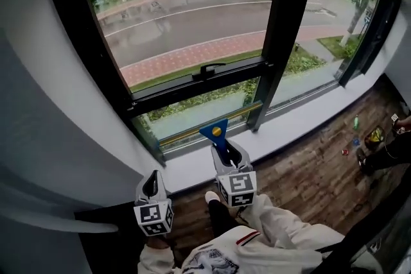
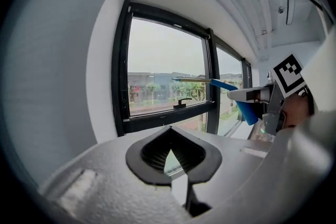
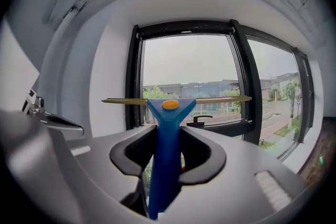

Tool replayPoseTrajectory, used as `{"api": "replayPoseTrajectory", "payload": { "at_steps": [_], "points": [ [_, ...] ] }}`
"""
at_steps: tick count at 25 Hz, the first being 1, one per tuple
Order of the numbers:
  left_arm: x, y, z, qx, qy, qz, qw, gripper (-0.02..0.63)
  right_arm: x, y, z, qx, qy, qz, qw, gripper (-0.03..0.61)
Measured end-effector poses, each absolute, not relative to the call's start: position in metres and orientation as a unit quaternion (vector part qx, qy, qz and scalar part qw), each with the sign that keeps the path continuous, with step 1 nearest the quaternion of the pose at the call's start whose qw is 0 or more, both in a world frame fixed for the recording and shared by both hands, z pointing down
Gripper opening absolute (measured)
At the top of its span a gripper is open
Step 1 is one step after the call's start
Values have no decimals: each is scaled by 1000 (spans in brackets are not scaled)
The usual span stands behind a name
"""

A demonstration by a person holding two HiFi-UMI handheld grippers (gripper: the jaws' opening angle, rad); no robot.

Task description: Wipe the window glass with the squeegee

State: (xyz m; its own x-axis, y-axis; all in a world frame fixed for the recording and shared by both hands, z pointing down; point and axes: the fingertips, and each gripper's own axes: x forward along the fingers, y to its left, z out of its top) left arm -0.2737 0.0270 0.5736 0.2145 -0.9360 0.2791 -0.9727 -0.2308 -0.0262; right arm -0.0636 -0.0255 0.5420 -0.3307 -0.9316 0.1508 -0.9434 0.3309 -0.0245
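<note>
Hand-held grippers [image 1: 153, 181] [image 1: 226, 153]: two; squeegee [image 1: 215, 131]: one.

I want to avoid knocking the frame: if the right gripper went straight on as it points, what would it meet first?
The squeegee clamped in the right gripper leads; its blade would likely touch the window glass first, close to the window handle, though depth is unclear.

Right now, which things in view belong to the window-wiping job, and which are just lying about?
Job in hand:
- blue squeegee, gripped in the right claw
- window glass
- left claw, shut and empty

Lying about:
- green bottle and small items on the wooden floor, far right
</note>
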Motion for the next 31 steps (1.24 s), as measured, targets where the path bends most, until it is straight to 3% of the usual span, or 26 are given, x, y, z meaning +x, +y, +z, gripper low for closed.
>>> {"api": "replayPoseTrajectory", "payload": {
  "at_steps": [11, 31],
  "points": [
    [-251, 156, 565, 780, -609, 115, 89, 0, -53, 114, 525, 550, -830, 65, 74, 143],
    [-170, 133, 524, 774, -624, 97, 49, 0, 31, 106, 504, 538, -839, 63, 43, 143]
  ]
}}
